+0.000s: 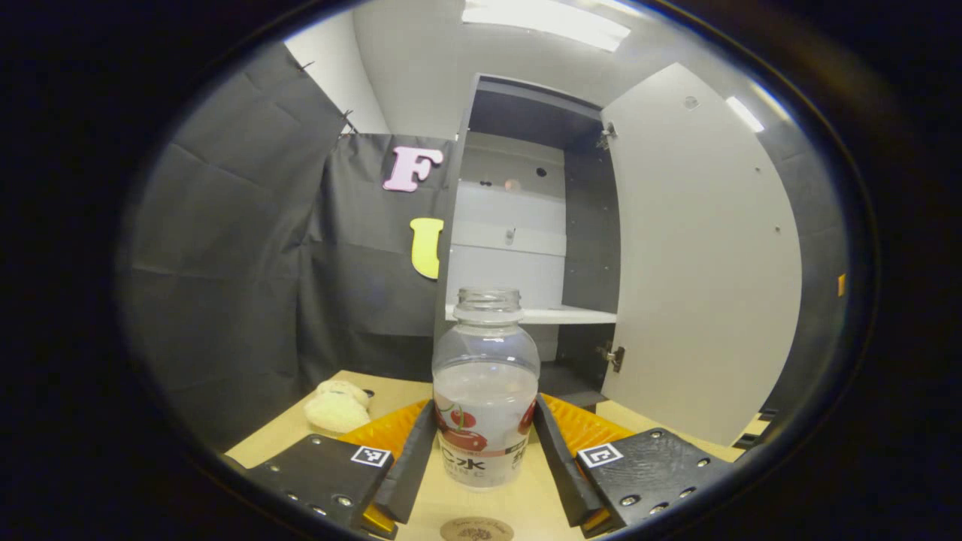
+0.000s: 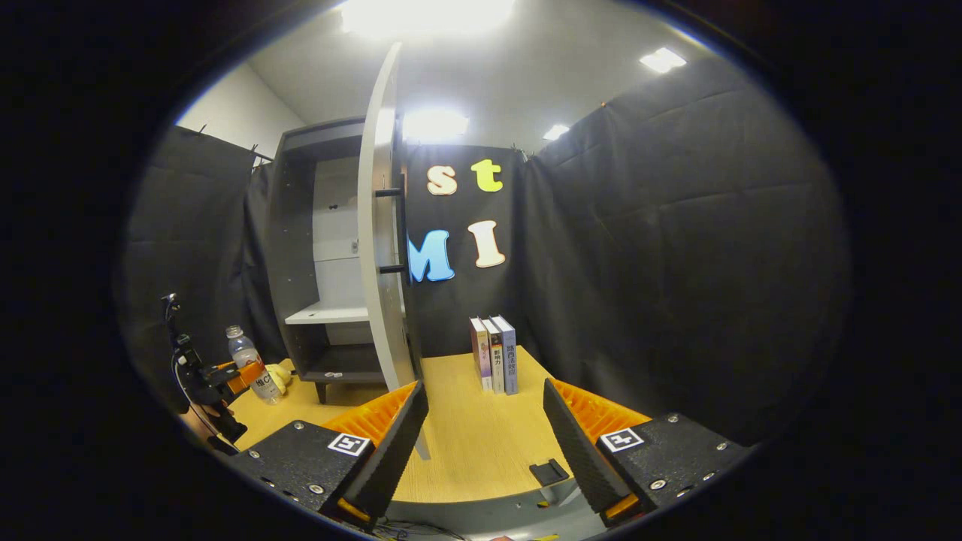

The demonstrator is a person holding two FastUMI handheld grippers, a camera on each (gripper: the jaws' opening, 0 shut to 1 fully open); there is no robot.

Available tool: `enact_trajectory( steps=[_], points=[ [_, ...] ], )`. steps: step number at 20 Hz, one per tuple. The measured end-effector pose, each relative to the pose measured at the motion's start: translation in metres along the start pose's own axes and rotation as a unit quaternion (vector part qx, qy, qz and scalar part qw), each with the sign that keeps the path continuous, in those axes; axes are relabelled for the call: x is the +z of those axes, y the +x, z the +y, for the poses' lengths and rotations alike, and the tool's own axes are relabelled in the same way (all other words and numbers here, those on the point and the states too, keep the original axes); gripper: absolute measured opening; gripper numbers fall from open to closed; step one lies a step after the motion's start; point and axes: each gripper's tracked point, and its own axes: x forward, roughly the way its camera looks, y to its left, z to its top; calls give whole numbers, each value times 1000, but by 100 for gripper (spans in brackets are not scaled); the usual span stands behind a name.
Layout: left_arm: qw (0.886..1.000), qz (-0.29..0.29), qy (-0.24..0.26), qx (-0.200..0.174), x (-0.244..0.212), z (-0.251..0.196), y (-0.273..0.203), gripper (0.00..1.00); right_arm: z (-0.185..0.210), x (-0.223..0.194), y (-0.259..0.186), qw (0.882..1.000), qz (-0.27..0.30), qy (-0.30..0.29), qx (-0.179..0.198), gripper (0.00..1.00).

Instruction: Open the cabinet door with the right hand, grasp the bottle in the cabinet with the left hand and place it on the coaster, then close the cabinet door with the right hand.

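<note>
Holding the bottle (image 1: pixel 485 391) between its two fingers, the left gripper (image 1: pixel 485 451) appears closed on the lower, labelled part, both fingers lying against its sides; the bottle stands upright and uncapped, part filled with clear liquid. The coaster (image 1: pixel 476 530) shows just below the bottle's base, nearer the camera, so my judgement is that the bottle is out of the cabinet (image 1: pixel 518 225) and about to be set down. Beyond the bottle the cabinet door (image 1: pixel 699 255) stands wide open on its hinges, shelves bare. In the right gripper view the right gripper (image 2: pixel 485 443) is spread apart and grips nothing, hovering over the wooden table (image 2: pixel 466 443) near the door's edge (image 2: pixel 379 248), with the door handle (image 2: pixel 398 229) above, presumably waiting to close it. Three books (image 2: pixel 494 355) stand beyond it on the table, right of the door.
</note>
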Motion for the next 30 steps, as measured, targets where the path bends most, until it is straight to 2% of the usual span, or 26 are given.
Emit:
enact_trajectory(
  steps=[10,12,13,15,16,17,21,22,29,30],
  points=[
    [999,25,15,15,-70,1,-13,75,-4,-9,-6,1000,16,-10,-4,95],
    [999,35,13,14,-84,0,-10,79,-1,-10,-6,1000,20,-12,-2,95],
    [999,42,10,13,-92,1,-8,75,1,-10,-6,1000,22,-13,0,95],
    [998,58,6,15,-111,-1,-9,75,0,-10,-7,999,25,-21,-3,95],
    [998,64,7,17,-119,-1,-12,79,1,-9,-8,999,25,-24,-3,95],
    [997,69,7,17,-125,-1,-16,75,3,-9,-7,999,26,-25,-3,95],
    [996,83,9,18,-144,-1,-19,75,9,-9,-4,999,31,-30,2,95],
    [996,86,10,21,-148,1,-21,79,11,-9,-5,999,32,-32,5,95],
    [993,111,10,29,-168,5,-34,74,30,-8,0,999,35,-37,19,95],
    [993,114,11,29,-170,5,-35,76,32,-7,0,998,34,-38,21,95]
  ],
)
